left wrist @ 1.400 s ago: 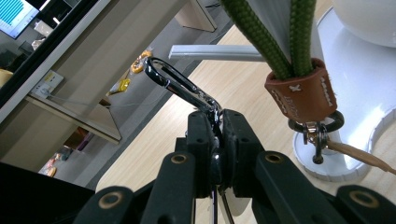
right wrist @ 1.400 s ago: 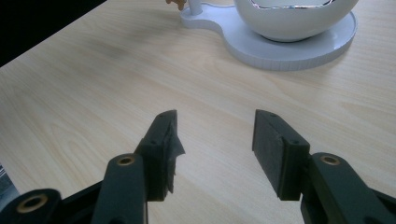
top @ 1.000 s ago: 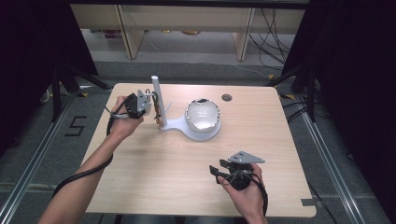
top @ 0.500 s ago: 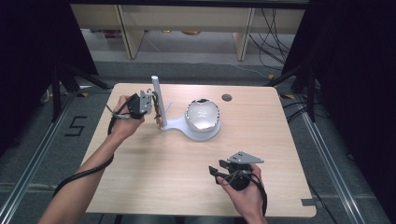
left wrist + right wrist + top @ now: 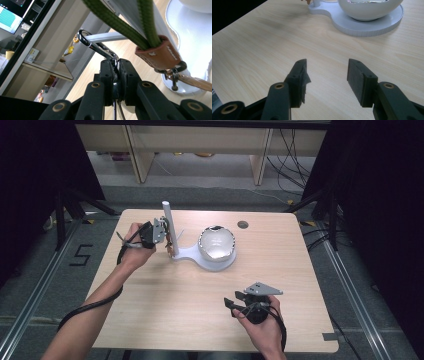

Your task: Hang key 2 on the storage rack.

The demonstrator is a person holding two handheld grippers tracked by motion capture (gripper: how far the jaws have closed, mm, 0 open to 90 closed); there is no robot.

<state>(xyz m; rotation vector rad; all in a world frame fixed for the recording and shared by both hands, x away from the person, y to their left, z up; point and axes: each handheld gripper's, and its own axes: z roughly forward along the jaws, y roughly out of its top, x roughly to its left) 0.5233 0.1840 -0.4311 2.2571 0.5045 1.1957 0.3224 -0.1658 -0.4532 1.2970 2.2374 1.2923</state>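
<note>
- Two grippers are mine: my left gripper [image 5: 161, 231] sits by the white upright post [image 5: 168, 222] of the white stand with its round bowl [image 5: 216, 243], jaws pinched together on a chrome snap hook [image 5: 96, 46].
- That hook belongs to an olive strap with a tan leather tab [image 5: 160, 53], draped against the post.
- My right gripper [image 5: 232, 306] rests near the table's [image 5: 165, 305] front edge, jaws apart, holding nothing.
- I judge this a hang-or-unhook step; next calls for careful guiding around the post.

Green strap [image 5: 117, 20] runs off the top edge above the left hand-held gripper [image 5: 116, 72]; its upper end is unseen.
</note>
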